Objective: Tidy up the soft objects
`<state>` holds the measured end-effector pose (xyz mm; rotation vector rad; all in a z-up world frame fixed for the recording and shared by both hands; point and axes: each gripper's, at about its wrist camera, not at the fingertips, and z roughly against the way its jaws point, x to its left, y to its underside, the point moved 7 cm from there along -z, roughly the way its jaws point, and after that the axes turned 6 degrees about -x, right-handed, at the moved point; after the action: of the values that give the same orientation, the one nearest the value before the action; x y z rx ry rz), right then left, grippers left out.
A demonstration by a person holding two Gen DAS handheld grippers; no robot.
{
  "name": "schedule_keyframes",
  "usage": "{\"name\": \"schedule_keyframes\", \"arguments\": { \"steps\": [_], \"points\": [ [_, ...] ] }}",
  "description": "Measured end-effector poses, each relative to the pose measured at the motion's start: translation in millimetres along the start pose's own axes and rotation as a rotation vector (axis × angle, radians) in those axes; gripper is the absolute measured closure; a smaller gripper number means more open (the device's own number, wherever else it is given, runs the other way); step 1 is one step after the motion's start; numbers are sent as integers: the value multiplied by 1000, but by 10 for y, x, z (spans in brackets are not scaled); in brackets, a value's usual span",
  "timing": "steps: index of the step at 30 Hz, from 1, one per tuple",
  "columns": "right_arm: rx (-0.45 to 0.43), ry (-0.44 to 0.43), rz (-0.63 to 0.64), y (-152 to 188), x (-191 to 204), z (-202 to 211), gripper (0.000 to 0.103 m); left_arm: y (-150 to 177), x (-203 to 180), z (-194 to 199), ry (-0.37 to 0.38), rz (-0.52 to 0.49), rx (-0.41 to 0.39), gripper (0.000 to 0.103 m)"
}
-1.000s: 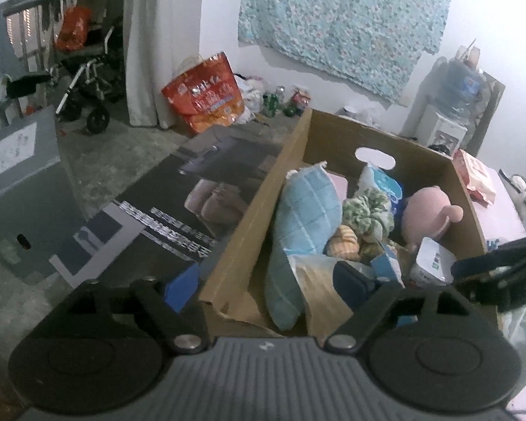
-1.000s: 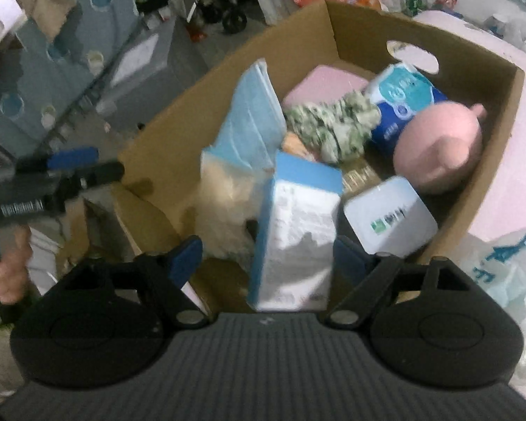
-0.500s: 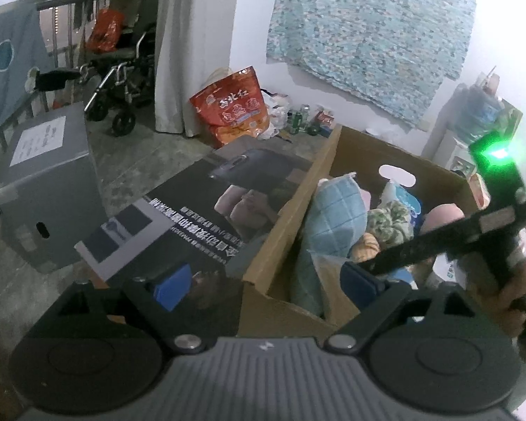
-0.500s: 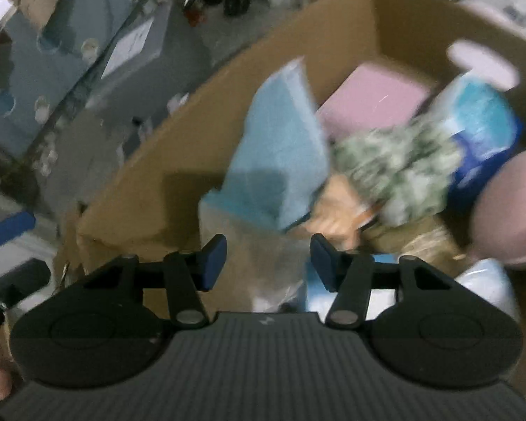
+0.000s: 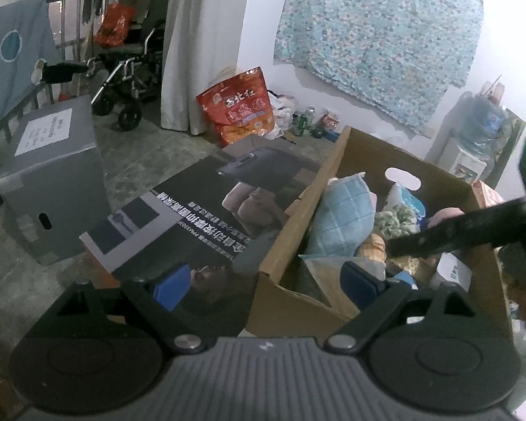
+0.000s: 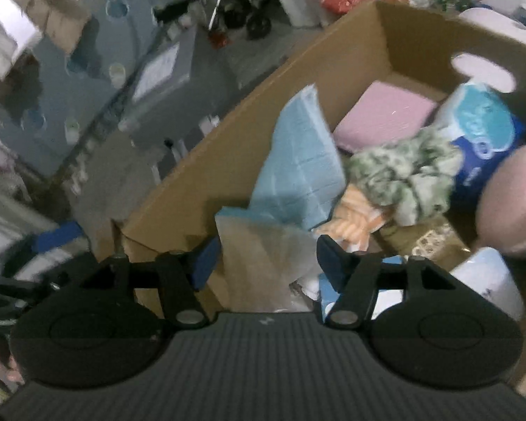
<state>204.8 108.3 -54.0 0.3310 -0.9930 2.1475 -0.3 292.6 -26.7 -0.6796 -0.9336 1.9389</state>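
An open cardboard box (image 6: 263,105) holds soft things: a light blue quilted pillow (image 6: 298,161), a pink pad (image 6: 385,115), a green-and-white cloth (image 6: 403,175), a blue tissue pack (image 6: 484,129) and a pink plush (image 6: 515,196). My right gripper (image 6: 267,262) hovers over the box's near corner, its jaws opening. A tan packet in clear plastic (image 6: 263,245) lies below and between them, with no pad pressing on it. My left gripper (image 5: 264,284) is wide open with nothing in it, straddling the box's near left corner (image 5: 273,280). The right gripper's black body (image 5: 456,231) crosses that view.
A flattened printed carton (image 5: 200,217) lies left of the box, and a grey box (image 5: 52,175) stands further left on the floor. A wheelchair (image 5: 129,70), a red bag (image 5: 238,105) and a water dispenser (image 5: 473,140) line the far wall.
My right gripper has let go of the white-and-blue carton, which now lies low in the box, and has shifted left over the tan packet. The left gripper has drawn back from the box.
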Motion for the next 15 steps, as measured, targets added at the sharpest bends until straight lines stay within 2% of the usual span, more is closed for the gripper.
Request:
{"name": "schedule_keyframes", "arguments": {
  "steps": [2, 7, 9, 11, 15],
  "points": [
    [-52, -5, -17, 9, -24, 227, 34, -1, -42, 55, 6, -14, -22, 6],
    [-276, 66, 59, 137, -4, 1024, 17, -20, -233, 219, 13, -83, -79, 0],
    [-366, 107, 85, 308, 52, 1389, 11, -24, -332, 281, 28, -103, -86, 0],
    [-440, 158, 93, 490, 90, 1683, 1, -8, -438, 328, 52, -109, -82, 0],
    [-540, 295, 120, 993, 169, 2121, 1, 85, -646, 395, 112, -97, -65, 0]
  ]
}}
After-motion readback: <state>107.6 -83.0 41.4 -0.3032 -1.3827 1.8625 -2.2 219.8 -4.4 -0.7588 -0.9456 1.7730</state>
